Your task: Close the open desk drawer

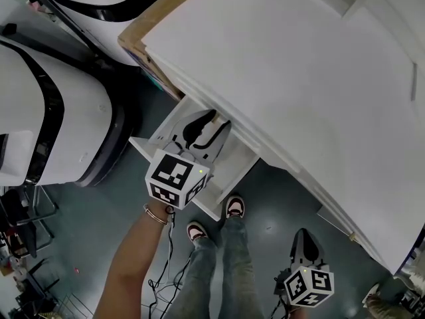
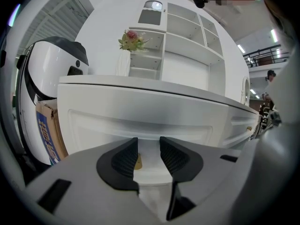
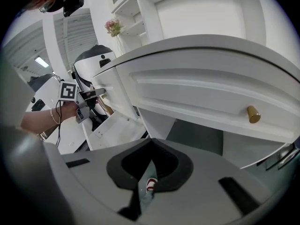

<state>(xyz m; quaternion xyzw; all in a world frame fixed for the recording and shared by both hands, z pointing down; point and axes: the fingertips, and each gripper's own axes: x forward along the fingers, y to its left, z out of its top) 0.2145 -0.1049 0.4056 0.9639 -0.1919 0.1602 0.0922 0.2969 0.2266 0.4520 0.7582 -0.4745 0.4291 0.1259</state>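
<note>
The white drawer (image 1: 232,168) stands pulled out from under the white desk (image 1: 299,65); it also shows in the right gripper view (image 3: 115,130). My left gripper (image 1: 202,126) reaches over the drawer toward the desk, jaws open. In its own view the left gripper (image 2: 148,142) faces a white framed front panel (image 2: 150,118), and a small brass knob (image 2: 138,161) shows in the gap; I cannot tell if a pad touches it. My right gripper (image 1: 302,239) hangs low over the floor to the right, and its view (image 3: 151,142) shows it shut and empty.
Large white rounded machines (image 1: 60,125) stand close on the left. A cardboard box (image 2: 47,130) leans beside the desk. A closed drawer with a brass knob (image 3: 253,114) lies to the right. The person's feet (image 1: 236,207) stand by the drawer's corner. Shelves with a flower vase (image 2: 133,41) rise behind.
</note>
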